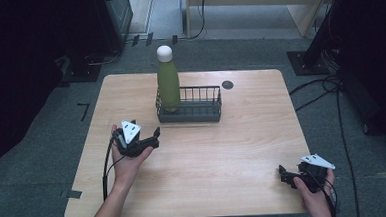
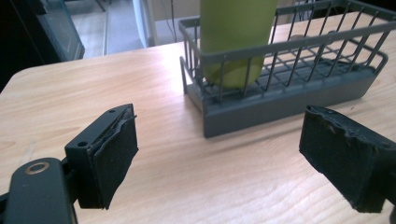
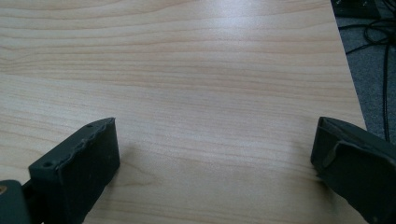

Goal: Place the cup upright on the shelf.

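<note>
Green bottle (image 1: 169,87) is standing in a wire basket (image 1: 201,104) (likely rigid, slick; grip mid-body), both claws gaping empty over the tabletop (image 1: 223,152).

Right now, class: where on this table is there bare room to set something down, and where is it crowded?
Free: the wood right of the basket, and the middle strip between the left gripper and right gripper. Crowded: the basket's left end, where the green bottle stands.
</note>
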`<state>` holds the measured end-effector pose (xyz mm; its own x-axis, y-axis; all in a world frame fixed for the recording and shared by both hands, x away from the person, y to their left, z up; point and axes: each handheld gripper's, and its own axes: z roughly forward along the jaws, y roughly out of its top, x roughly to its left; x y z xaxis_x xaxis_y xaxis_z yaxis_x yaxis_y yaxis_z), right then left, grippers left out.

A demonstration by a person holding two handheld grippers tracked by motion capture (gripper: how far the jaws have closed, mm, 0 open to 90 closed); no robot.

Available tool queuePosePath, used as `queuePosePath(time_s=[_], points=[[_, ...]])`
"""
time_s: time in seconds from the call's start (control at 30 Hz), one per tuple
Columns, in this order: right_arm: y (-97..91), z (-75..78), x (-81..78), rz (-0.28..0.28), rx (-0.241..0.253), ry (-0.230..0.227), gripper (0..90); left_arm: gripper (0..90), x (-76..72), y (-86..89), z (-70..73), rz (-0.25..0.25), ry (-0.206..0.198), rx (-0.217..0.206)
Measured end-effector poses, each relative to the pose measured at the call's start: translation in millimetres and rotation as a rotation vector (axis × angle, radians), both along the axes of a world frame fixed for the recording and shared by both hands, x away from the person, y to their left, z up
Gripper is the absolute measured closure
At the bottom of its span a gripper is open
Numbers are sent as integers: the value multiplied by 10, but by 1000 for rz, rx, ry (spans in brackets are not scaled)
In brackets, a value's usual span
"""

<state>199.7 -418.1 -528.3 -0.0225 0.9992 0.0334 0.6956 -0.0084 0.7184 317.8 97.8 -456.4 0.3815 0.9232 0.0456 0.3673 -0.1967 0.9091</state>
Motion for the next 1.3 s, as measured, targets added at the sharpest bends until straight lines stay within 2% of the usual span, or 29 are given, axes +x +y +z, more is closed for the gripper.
queuePosePath(time_s=[0.2,0.27,0.73,1.0,1.17,1.3], points=[[1,0,0,-1,1,0,8,122,-95,129,-88,12,22,19],[1,0,0,-1,0,0,8,122,-122,188,-114,13,39,8],[1,1,-1,-1,-2,2,8,124,-369,543,-286,66,99,21],[1,0,0,0,-2,1,8,130,-534,826,-434,119,170,66],[0,0,0,0,-2,1,8,132,-612,1005,-507,165,219,77],[1,1,-1,-1,-2,2,8,131,-688,1100,-572,176,245,119]])
